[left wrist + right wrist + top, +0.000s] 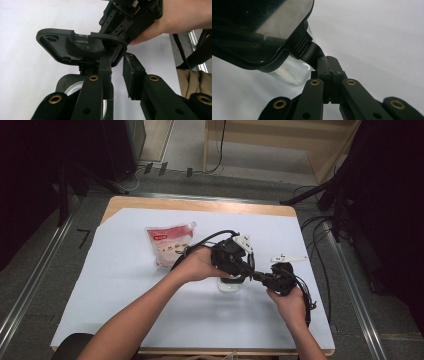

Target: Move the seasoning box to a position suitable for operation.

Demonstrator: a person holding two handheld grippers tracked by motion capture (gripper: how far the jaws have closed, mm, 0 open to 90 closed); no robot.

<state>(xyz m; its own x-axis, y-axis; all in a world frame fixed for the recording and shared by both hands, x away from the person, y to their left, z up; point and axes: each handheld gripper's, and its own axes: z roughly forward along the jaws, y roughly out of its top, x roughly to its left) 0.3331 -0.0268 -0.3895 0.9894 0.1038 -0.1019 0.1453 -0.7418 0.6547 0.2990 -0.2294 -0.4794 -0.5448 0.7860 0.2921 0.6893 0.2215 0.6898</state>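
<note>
A clear container (pixel 229 285) is seen standing on the white-covered surface (pixel 125 290), just right of a red-and-white pouch (pixel 168 245) lying flat. Its black lid (pixel 80 46) is lifted at an angle above it. The lid's small tab (pixel 310 51) is pinched by the right tool (pixel 329 62), whose jaws are pressed together on it. The left tool (pixel 116 72) is held at the lid's near edge with its jaws parted, one beside the rim, nothing clamped. Both tools are brought together over the container in the high view.
</note>
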